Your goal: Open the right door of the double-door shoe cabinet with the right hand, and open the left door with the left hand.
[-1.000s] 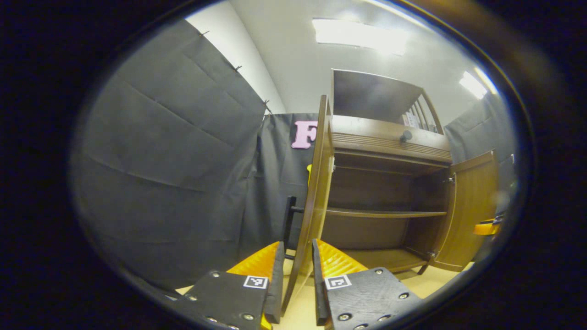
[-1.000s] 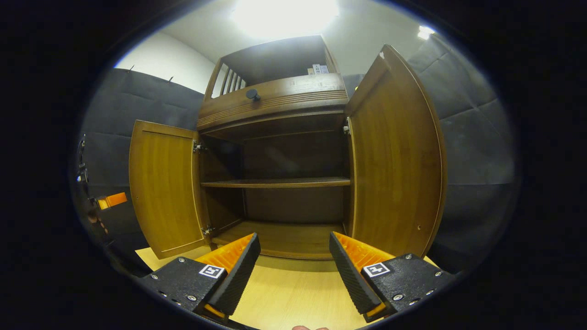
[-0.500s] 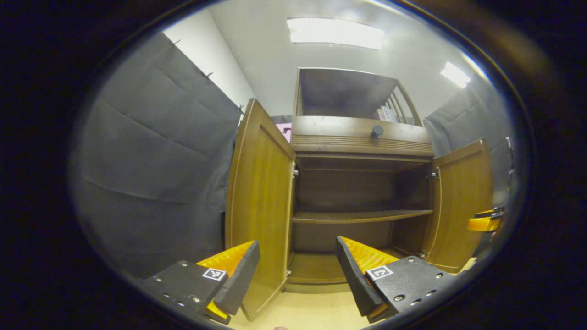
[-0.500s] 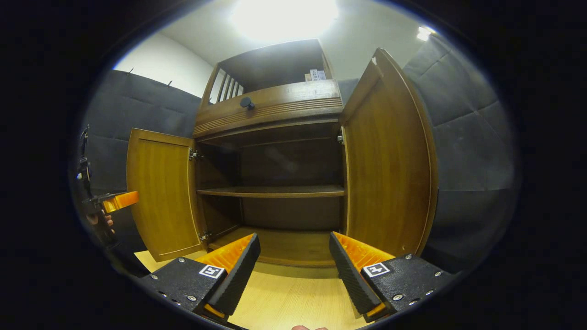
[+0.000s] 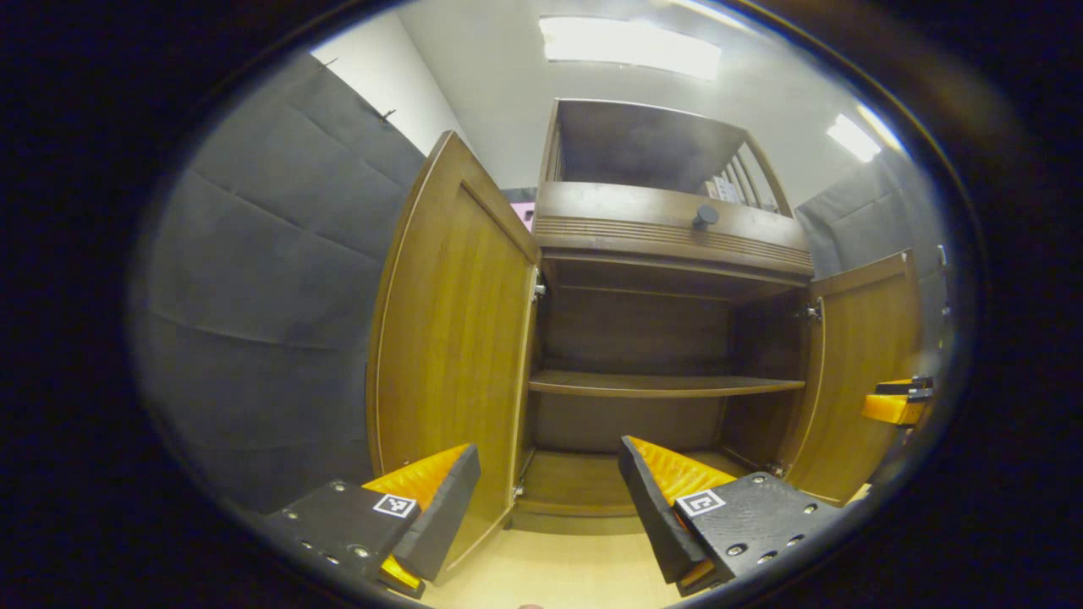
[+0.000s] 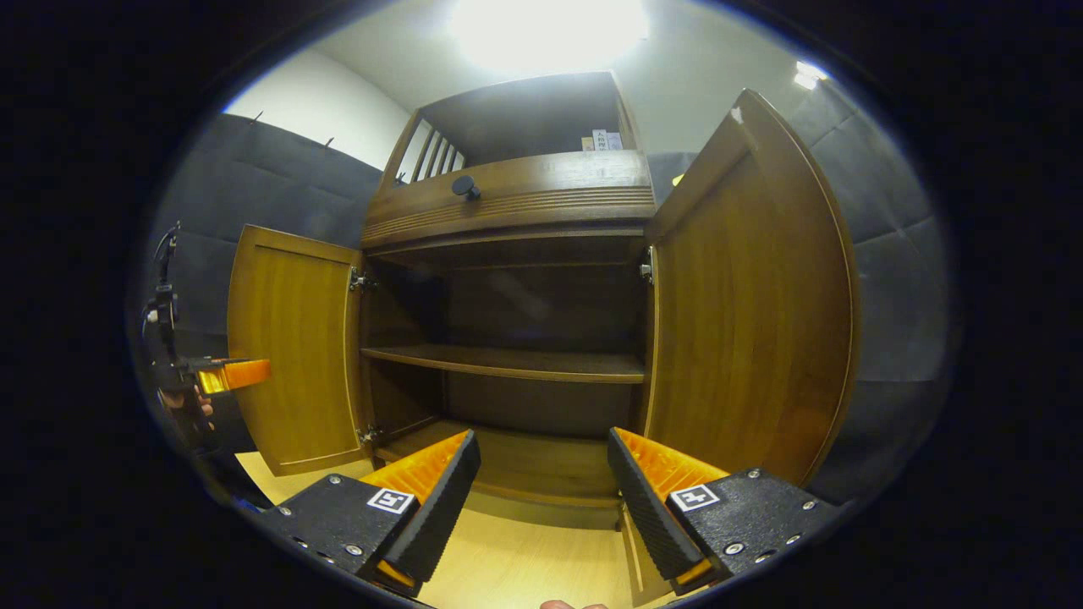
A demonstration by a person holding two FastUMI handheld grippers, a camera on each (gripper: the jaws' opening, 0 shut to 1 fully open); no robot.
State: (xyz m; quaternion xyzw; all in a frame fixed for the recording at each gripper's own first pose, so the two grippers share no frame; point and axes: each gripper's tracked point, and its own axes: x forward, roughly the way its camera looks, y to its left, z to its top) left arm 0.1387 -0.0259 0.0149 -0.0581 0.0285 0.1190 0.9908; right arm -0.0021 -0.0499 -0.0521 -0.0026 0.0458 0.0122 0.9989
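Gaping left door (image 5: 448,347), right door (image 6: 744,313), both claws spread.

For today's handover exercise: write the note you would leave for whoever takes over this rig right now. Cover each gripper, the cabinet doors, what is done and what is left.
Left gripper: open, holding nothing, in front of the cabinet.
Right gripper: open, holding nothing, facing the shelf.
Left door: swung wide open.
Right door: swung wide open.
Done: both doors are open and neither gripper touches a door.
Left: apparently nothing; perhaps just draw both grippers back.
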